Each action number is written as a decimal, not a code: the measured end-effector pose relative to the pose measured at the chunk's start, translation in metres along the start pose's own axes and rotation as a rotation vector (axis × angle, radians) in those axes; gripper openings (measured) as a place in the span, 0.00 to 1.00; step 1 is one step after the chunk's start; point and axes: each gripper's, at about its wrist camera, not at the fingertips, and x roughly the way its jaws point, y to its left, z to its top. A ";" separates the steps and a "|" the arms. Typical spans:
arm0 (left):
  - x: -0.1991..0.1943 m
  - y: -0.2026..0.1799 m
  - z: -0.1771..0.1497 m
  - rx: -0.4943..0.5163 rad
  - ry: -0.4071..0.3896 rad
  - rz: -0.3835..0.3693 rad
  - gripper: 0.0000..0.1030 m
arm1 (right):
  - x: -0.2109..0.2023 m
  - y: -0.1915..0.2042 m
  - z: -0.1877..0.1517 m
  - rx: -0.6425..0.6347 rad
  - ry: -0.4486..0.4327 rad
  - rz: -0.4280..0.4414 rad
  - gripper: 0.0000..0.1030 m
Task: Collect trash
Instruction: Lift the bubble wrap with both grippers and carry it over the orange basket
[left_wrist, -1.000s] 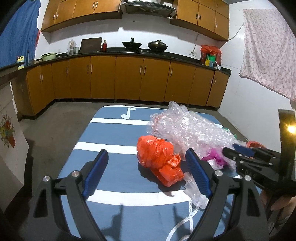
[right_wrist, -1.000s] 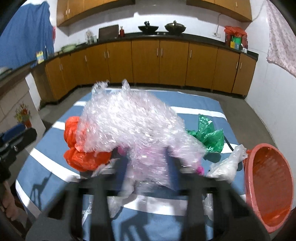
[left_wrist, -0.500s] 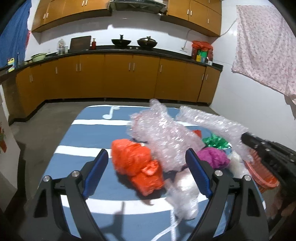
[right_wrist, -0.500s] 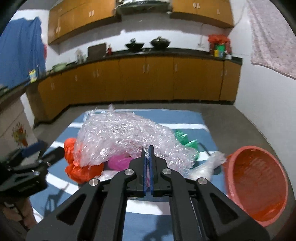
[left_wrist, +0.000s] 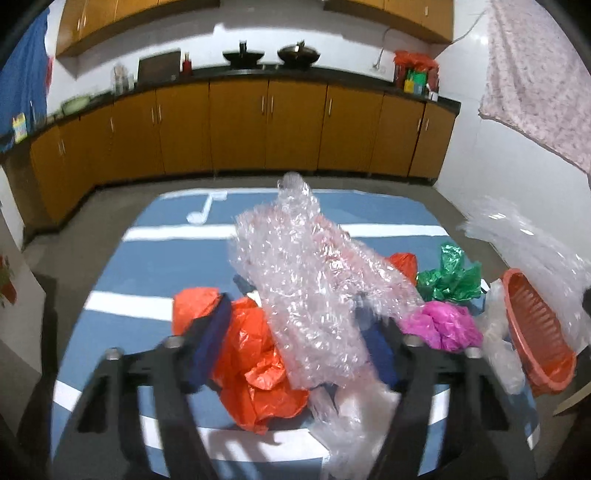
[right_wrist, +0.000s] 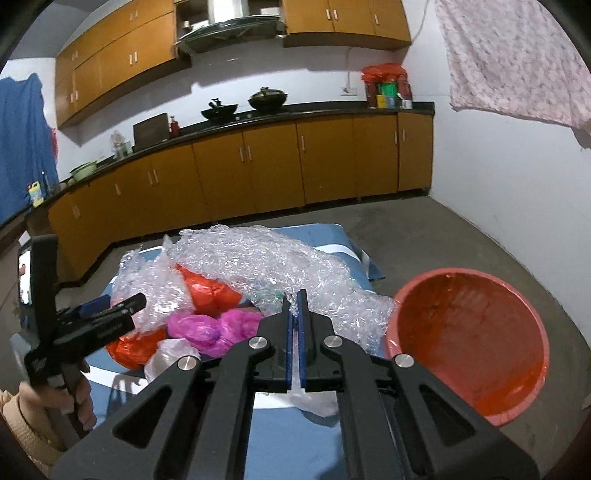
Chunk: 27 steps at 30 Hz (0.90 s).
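A heap of trash lies on the blue striped mat (left_wrist: 147, 258): an orange bag (left_wrist: 258, 362), a long roll of bubble wrap (left_wrist: 306, 280), a pink bag (left_wrist: 443, 325), a green bag (left_wrist: 450, 277) and a clear bag (left_wrist: 362, 424). My left gripper (left_wrist: 295, 343) straddles the orange bag and the near end of the roll; its jaws are closing, and the blur hides whether the pads press. My right gripper (right_wrist: 296, 306) is shut on a sheet of bubble wrap (right_wrist: 258, 266), lifted beside the red basket (right_wrist: 480, 332).
The red basket (left_wrist: 535, 332) stands tilted at the mat's right edge. Grey floor surrounds the mat, with brown kitchen cabinets (right_wrist: 273, 170) behind and a white wall to the right. A person's hand (right_wrist: 81, 402) holds the left gripper's handle.
The left gripper moved forward over the heap and its jaws narrowed around the orange bag and bubble wrap. The right gripper rose and swung right toward the basket, pulling its bubble wrap along.
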 end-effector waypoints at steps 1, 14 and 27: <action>0.003 0.002 0.000 -0.005 0.014 -0.013 0.29 | 0.000 -0.002 -0.001 0.004 0.001 -0.004 0.03; -0.043 0.004 0.019 0.010 -0.135 -0.094 0.05 | -0.010 -0.016 0.000 0.031 -0.029 -0.037 0.03; -0.095 -0.026 0.059 0.056 -0.251 -0.217 0.03 | -0.029 -0.036 0.004 0.059 -0.071 -0.085 0.03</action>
